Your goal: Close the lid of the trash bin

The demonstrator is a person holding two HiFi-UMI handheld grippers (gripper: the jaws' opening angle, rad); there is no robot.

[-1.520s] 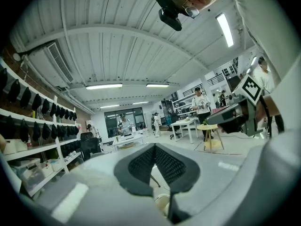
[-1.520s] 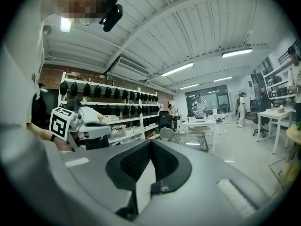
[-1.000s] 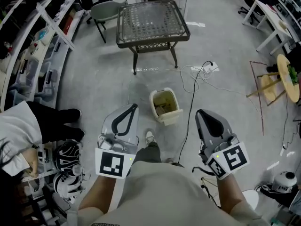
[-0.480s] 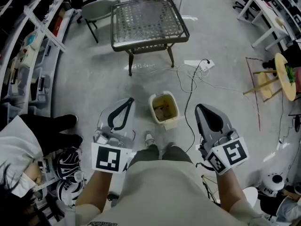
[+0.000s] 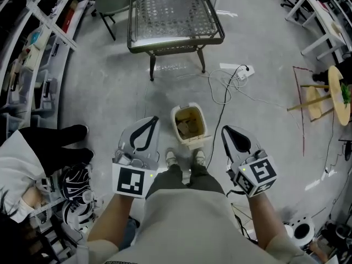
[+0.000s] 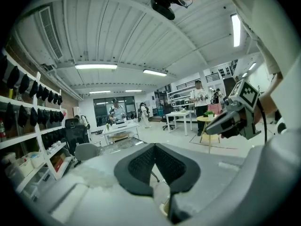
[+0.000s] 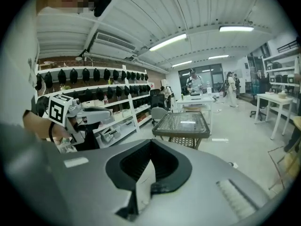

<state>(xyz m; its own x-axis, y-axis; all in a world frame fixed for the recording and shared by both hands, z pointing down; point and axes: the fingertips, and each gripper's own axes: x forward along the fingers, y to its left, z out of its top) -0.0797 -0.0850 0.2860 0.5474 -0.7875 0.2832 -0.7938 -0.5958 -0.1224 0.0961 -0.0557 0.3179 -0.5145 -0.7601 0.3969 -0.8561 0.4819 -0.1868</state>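
Note:
A small cream trash bin (image 5: pixel 188 112) stands on the grey floor just in front of the person's shoes (image 5: pixel 172 158). It is open, and brownish rubbish shows inside. Its lid (image 5: pixel 193 142) hangs down on the near side. My left gripper (image 5: pixel 155 120) is held in the air to the bin's left, jaws shut and empty. To the bin's right my right gripper (image 5: pixel 224 130) is also shut and empty. Neither touches the bin. In the left gripper view my left gripper (image 6: pixel 154 145) points out into the room. The right gripper (image 7: pixel 150 141) view does the same, and the bin cannot be made out there.
A metal mesh table (image 5: pixel 173 15) stands beyond the bin, with a grey chair (image 5: pixel 110 1) behind it. A power strip and cables (image 5: pixel 237 73) trail to the bin's right. Shelves (image 5: pixel 33 54) line the left. Another person's black shoes (image 5: pixel 60 142) and helmets (image 5: pixel 77 183) are at left.
The person has stepped up to the bin, and both shoes now stand right at its near side. Both grippers came in closer to its sides and stayed shut.

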